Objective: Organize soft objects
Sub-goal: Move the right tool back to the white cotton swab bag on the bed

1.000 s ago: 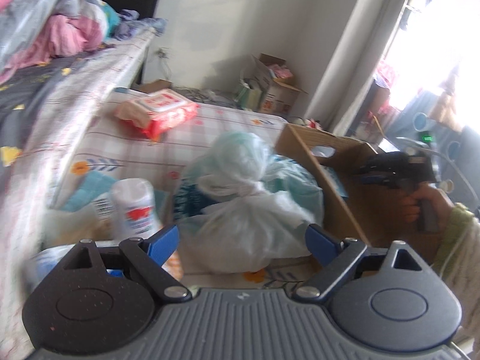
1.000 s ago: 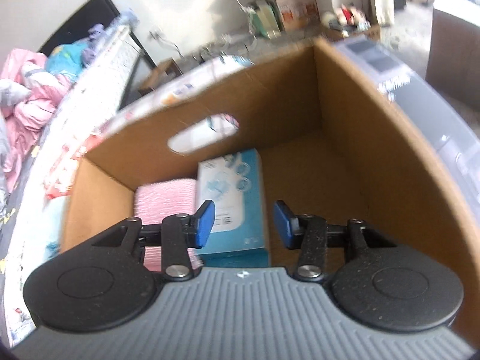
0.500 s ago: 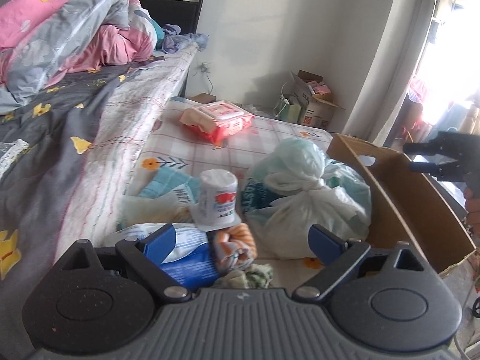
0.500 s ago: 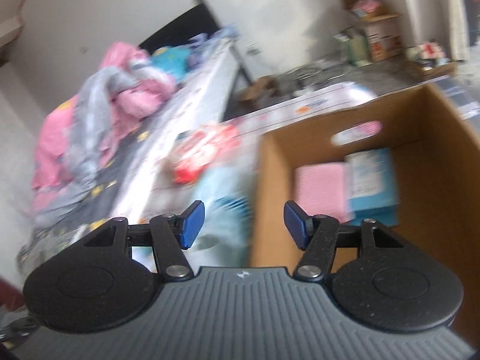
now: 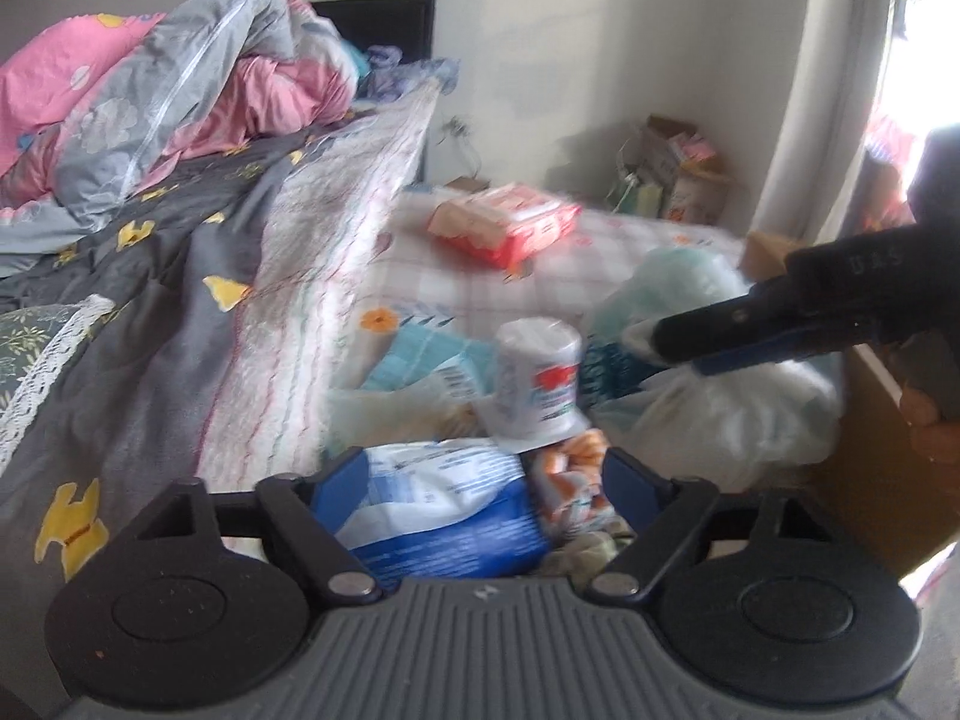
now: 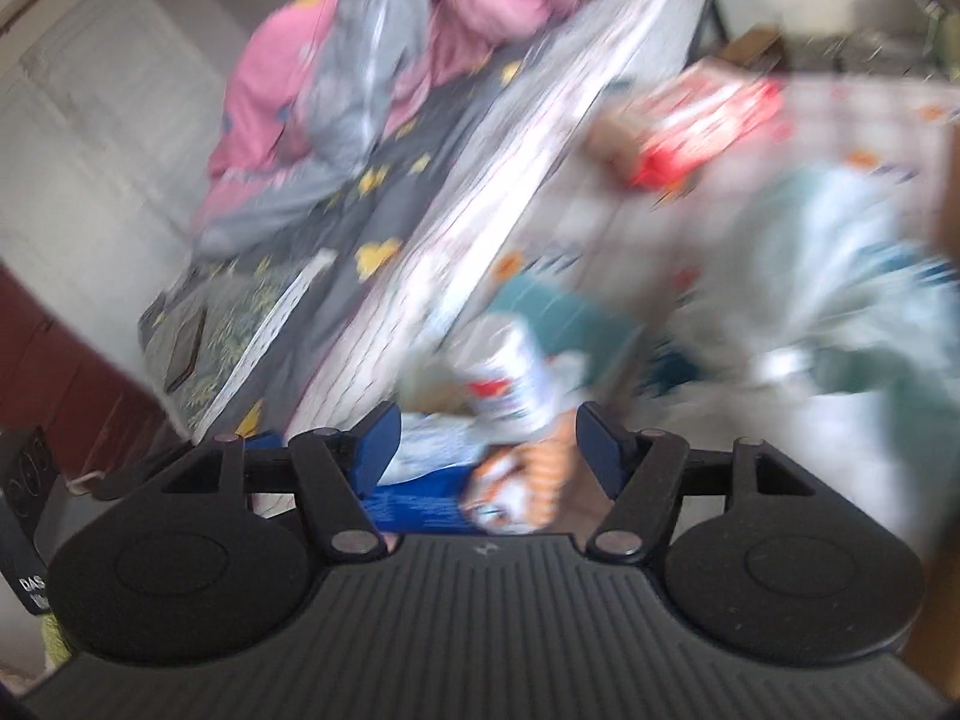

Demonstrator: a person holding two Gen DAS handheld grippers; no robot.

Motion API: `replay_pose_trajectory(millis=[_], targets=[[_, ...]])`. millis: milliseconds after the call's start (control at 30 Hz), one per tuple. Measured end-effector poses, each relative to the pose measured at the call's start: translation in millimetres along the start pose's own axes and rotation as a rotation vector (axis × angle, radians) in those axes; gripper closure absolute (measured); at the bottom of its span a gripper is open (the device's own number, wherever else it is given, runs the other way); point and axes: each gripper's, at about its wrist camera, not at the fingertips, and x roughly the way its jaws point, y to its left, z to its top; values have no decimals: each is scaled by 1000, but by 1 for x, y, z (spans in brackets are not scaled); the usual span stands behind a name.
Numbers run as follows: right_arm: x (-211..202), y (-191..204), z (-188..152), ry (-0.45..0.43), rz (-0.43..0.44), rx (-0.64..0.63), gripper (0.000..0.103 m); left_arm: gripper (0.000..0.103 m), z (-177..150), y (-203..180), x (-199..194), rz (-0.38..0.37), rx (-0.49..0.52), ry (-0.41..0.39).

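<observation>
A pile of soft goods lies on the checked mat (image 5: 600,240) beside the bed. My left gripper (image 5: 480,480) hangs low over a blue-and-white soft pack (image 5: 444,510), and its jaws are closing with the pack and an orange-striped cloth (image 5: 570,480) between them. The pads do not visibly press on either. A white roll pack with a red logo (image 5: 537,384) stands just behind. My right gripper (image 5: 690,348) reaches in from the right over the tied plastic bags (image 5: 720,408). In its own blurred view the right gripper (image 6: 486,450) is opening, empty, above the striped cloth (image 6: 528,480) and the roll pack (image 6: 510,378).
A red wipes pack (image 5: 504,225) lies further back on the mat. The cardboard box (image 5: 870,468) stands at the right, behind the bags. The bed with a grey sheet (image 5: 150,300) and bunched pink and grey quilts (image 5: 180,90) fills the left. Small boxes (image 5: 678,174) stand against the far wall.
My left gripper came down closer to the blue-and-white pack and its jaws narrowed. My right gripper swung out of the cardboard box to the pile, widening its jaws, and now shows in the left view.
</observation>
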Motion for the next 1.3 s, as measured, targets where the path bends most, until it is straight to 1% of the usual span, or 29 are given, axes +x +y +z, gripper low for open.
replay_pose_trajectory(millis=[33, 100, 200, 267, 300, 333, 367, 400, 433, 533, 567, 600, 667, 733, 767, 800, 833, 900, 967, 1067, 1133, 1233, 1267, 1300], targets=[[12, 3, 1, 21, 49, 24, 41, 28, 0, 3, 4, 8, -4, 9], [34, 7, 5, 48, 126, 72, 48, 34, 0, 11, 10, 8, -28, 30], [66, 6, 14, 67, 155, 122, 55, 41, 3, 24, 19, -3, -63, 53], [88, 3, 17, 88, 156, 154, 57, 44, 4, 27, 24, -1, -67, 60], [98, 0, 18, 96, 150, 169, 60, 45, 6, 29, 26, -1, -70, 64], [106, -3, 19, 95, 121, 174, 62, 45, 7, 31, 29, -4, -73, 68], [110, -6, 20, 85, 83, 170, 66, 46, 9, 32, 32, -9, -77, 71], [112, -10, 22, 73, 60, 171, 74, 46, 10, 33, 34, -14, -78, 73], [110, -15, 24, 55, 43, 183, 75, 46, 12, 34, 37, -20, -77, 74], [98, -30, 33, -12, -30, 186, 75, 46, 17, 34, 45, -29, -66, 75], [94, -33, 38, -30, -64, 182, 72, 46, 19, 33, 48, -31, -60, 76], [91, -37, 42, -42, -86, 177, 72, 46, 20, 33, 51, -38, -58, 79], [90, -42, 51, -36, -79, 181, 72, 46, 23, 33, 60, -49, -60, 91], [94, -41, 60, -4, -63, 172, 71, 46, 25, 33, 69, -59, -67, 107], [100, -38, 64, 30, -58, 149, 68, 46, 26, 33, 73, -62, -74, 118], [108, -31, 68, 69, -50, 128, 63, 46, 26, 33, 78, -68, -82, 127], [117, -28, 71, 99, -44, 118, 61, 46, 26, 34, 82, -76, -90, 134], [138, -23, 79, 169, -70, 79, 58, 47, 25, 34, 88, -73, -97, 146], [158, -25, 84, 213, -118, 63, 57, 47, 25, 32, 92, -67, -91, 152], [186, -37, 87, 318, -124, 90, 56, 47, 23, 33, 98, -59, -100, 169], [196, -42, 84, 347, -112, 103, 54, 47, 22, 35, 102, -53, -109, 183], [198, -43, 83, 349, -67, 111, 54, 47, 20, 37, 104, -53, -121, 187], [197, -43, 82, 346, -52, 107, 57, 47, 20, 37, 105, -53, -121, 187], [196, -43, 81, 343, -33, 104, 68, 47, 20, 37, 105, -52, -120, 186]])
